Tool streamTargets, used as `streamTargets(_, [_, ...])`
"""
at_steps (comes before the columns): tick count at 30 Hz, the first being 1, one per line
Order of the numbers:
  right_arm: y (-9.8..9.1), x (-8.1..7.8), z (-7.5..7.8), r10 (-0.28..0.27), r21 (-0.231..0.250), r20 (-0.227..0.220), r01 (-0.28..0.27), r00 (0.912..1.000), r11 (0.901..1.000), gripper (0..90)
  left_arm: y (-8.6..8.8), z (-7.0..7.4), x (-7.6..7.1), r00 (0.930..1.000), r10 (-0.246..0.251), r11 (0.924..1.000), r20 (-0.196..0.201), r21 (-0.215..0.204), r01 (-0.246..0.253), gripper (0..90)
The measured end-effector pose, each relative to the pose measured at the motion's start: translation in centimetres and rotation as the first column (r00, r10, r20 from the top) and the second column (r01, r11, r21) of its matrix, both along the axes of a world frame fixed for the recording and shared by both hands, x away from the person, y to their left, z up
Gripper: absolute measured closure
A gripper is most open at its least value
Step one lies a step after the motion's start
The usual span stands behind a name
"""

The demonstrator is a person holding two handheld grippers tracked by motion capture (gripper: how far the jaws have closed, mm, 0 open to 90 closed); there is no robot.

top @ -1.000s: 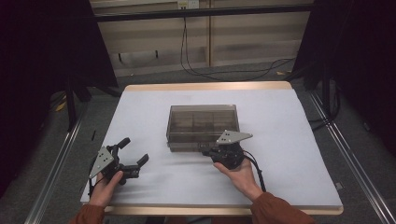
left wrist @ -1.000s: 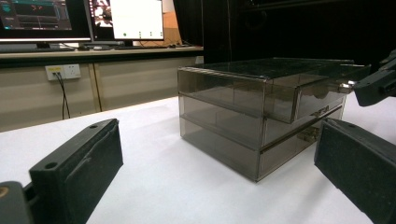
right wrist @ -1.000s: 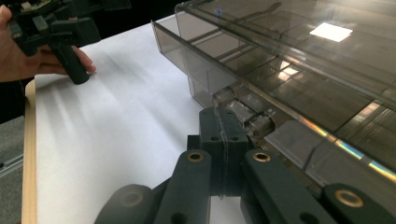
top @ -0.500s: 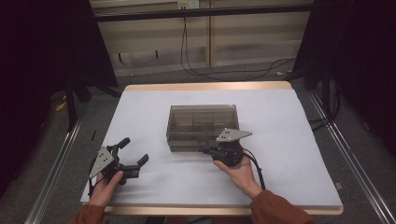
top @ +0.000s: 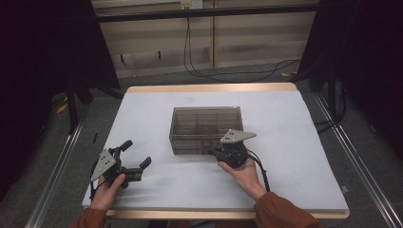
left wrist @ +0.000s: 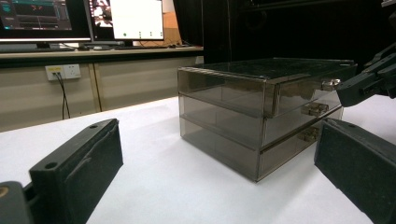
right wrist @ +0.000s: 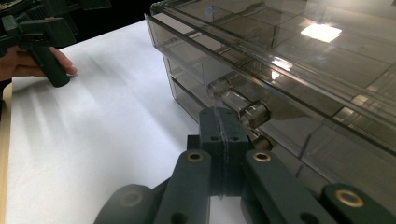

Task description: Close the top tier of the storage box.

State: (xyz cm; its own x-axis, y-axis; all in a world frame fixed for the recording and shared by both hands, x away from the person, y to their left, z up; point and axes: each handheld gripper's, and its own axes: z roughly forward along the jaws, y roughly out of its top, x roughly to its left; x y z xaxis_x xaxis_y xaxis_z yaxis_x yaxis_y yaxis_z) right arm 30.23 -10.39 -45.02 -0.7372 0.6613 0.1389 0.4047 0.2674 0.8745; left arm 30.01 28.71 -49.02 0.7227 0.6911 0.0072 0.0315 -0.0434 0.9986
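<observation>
A smoky transparent drawer box point(top: 205, 129) stands near the middle of the white tabletop point(top: 304, 156); it has three drawers one above the other, and each drawer carries a small metal knob point(right wrist: 243, 109) on its front side, the side toward the person.

The right claw point(top: 212, 153) is at the front face of the box, close to the lower drawers; in the right gripper view its two black jaws are pressed together with no gap and nothing between them, and their tip point(right wrist: 223, 122) sits just beside one knob, slightly below it; I cannot tell if the tip touches the knob or the drawer front. The right hand point(top: 244, 175) holds this claw from behind, with the grey plate on its top.

The left claw point(top: 136, 154) rests on the tabletop at the left front part, well apart from the box; its jaws are spread wide and they hold nothing; in the left gripper view the box stands beyond and between the two pads point(left wrist: 93, 163), a good way off. The left hand point(top: 110, 189) grips its handle near the tabletop's front edge.
</observation>
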Motion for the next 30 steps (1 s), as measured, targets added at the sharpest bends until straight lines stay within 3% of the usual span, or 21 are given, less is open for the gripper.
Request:
streamTargets(14, [-0.07, 0.25, -0.24, -0.015, 0.003, 0.008, 0.015, 0.9999, 0.9999, 90.0, -0.02, 0.0, 0.0, 1.0, 0.002, 1.0, 0.001, -0.001, -0.002, 0.9])
streamTargets(21, [-0.57, 0.42, -0.1, -0.03, 0.053, 0.021, 0.029, 0.9993, 0.9982, 90.0, -0.02, 0.0, 0.0, 1.0, 0.002, 1.0, 0.002, -0.001, -0.002, 0.9])
streamTargets(30, [-0.51, 0.29, -0.04, -0.046, 0.044, 0.04, 0.044, 0.9981, 0.9981, 90.0, -0.02, -0.01, 0.0, 1.0, 0.002, 1.0, 0.002, -0.001, -0.002, 0.9])
